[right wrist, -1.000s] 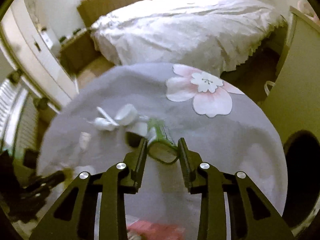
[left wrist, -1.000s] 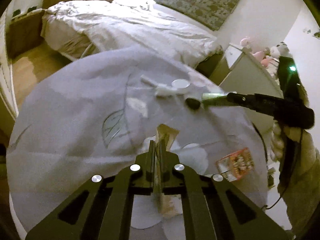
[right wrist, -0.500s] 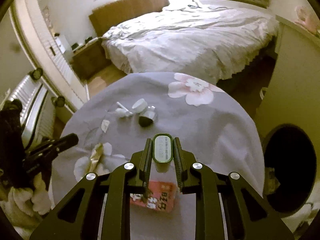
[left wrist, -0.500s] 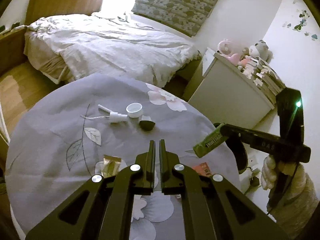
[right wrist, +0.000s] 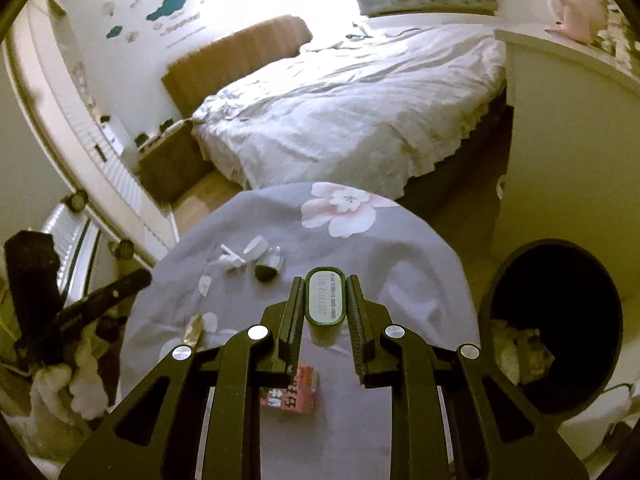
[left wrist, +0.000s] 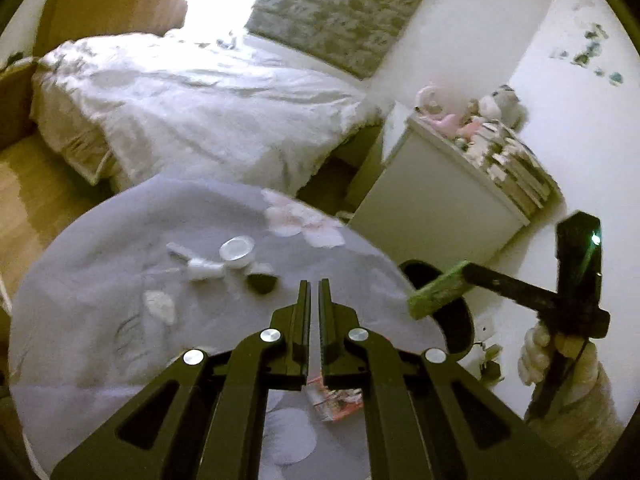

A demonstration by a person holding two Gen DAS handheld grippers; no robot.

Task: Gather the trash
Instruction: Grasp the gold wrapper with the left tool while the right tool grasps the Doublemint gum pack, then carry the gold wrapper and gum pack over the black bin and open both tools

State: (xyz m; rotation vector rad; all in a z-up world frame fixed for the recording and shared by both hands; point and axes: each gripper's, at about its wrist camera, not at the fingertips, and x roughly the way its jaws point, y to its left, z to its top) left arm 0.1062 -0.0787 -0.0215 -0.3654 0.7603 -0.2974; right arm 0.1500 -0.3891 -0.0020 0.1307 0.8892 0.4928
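Lifted right tool (right wrist: 325, 300) clamping green box (right wrist: 325, 297), wrapper (right wrist: 195, 330) dropped

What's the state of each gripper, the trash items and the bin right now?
left gripper: shut, nothing between the jaws.
right gripper: shut on green container, held above the table.
green container: gripped, flat end facing the camera.
trash bin: open, some trash already inside.
red packet: lying flat on the table.
gold wrapper: lying loose on the table.
white cap: on the table, open side up.
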